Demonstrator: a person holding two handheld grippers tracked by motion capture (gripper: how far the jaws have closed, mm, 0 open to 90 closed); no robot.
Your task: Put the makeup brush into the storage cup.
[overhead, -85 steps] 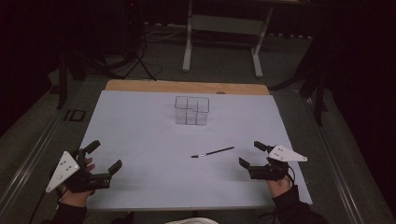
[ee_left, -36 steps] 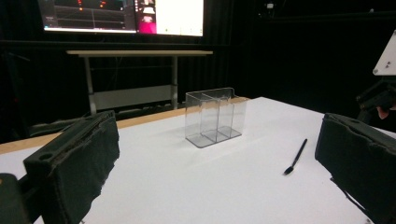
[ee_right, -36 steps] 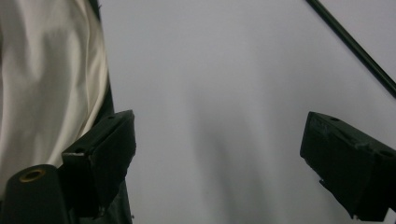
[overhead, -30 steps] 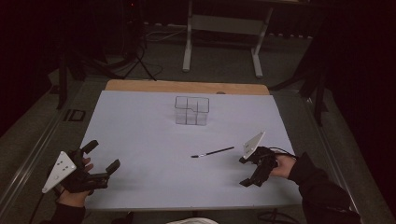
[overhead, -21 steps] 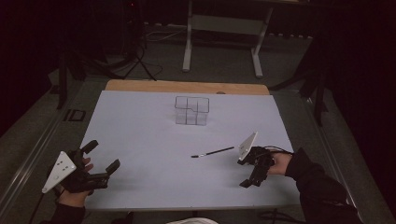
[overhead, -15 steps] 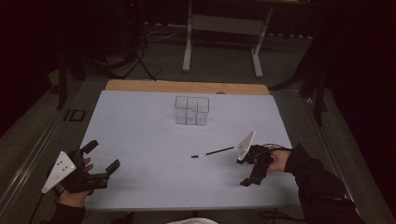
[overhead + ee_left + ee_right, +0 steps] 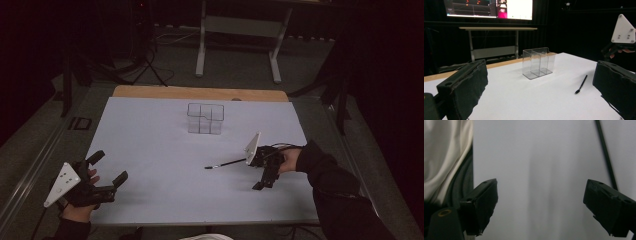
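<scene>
A thin black pen (image 7: pixel 225 163) lies on the white table (image 7: pixel 150 140), right of centre. Behind it, near the far edge, stands a clear acrylic organizer (image 7: pixel 205 119) with empty compartments. My right gripper (image 7: pixel 262 178) hovers at the pen's right end, tilted jaws-down over the tabletop, and it is open with nothing between its jaws. In the right gripper view the pen (image 7: pixel 606 155) runs past the right jaw of the right gripper (image 7: pixel 540 207). My left gripper (image 7: pixel 109 168) rests open at the front left. Its own view shows the left gripper (image 7: pixel 539 92), the organizer (image 7: pixel 538 62) and the pen (image 7: pixel 581 84).
A wooden strip (image 7: pixel 200 93) borders the table's far edge. A desk frame (image 7: pixel 240 30) and a tripod (image 7: pixel 145 55) stand on the floor behind, with lit monitors (image 7: pixel 489 8) above. White cloth (image 7: pixel 446 152) hangs at the table's near side.
My right gripper has moved left from the table's right edge to the pen's end and tipped its jaws downward. The left gripper, pen and organizer have stayed put.
</scene>
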